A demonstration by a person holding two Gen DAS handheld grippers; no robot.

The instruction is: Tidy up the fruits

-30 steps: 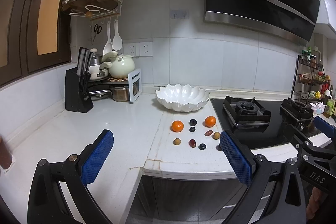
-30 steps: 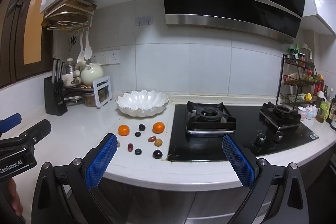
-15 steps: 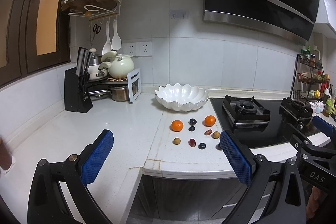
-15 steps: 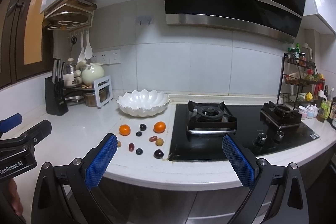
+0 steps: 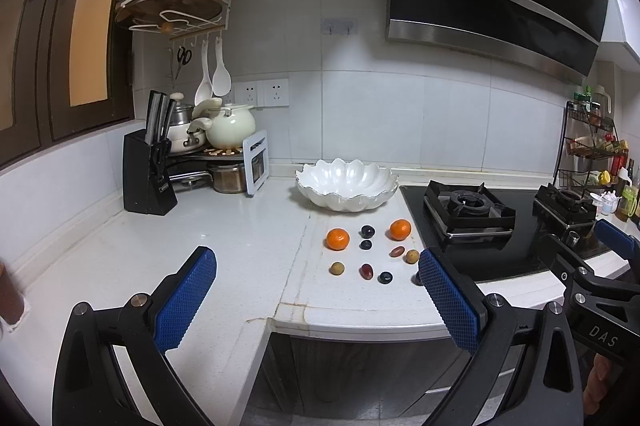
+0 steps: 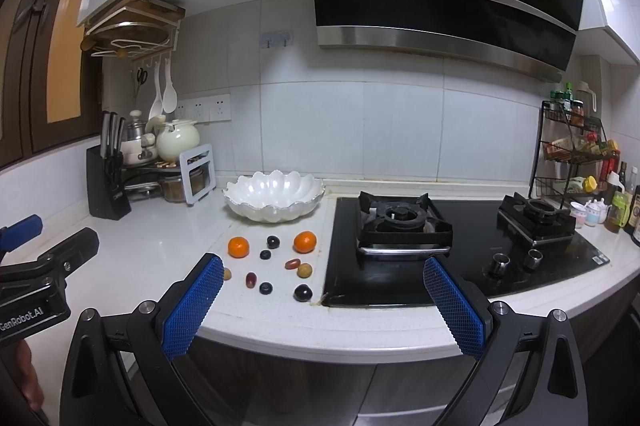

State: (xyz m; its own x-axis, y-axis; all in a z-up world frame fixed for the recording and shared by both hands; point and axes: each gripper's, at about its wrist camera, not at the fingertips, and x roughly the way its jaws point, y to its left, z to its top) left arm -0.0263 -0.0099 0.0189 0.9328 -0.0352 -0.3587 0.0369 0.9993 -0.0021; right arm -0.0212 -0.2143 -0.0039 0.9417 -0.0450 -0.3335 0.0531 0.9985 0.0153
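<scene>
Several small fruits lie on the white counter in front of an empty white scalloped bowl. Two oranges sit nearest the bowl, also in the right wrist view. Dark grapes, red grapes and tan longans lie closer to the front edge. My left gripper is open and empty, back from the counter edge. My right gripper is open and empty, also short of the counter.
A black gas hob lies right of the fruit. A knife block, pots and a rack stand at the back left. A spice rack with bottles stands at the far right. The counter's front edge lies just ahead.
Both grippers have crept slightly toward the counter; the fruit looks marginally nearer. Both stay open and empty.
</scene>
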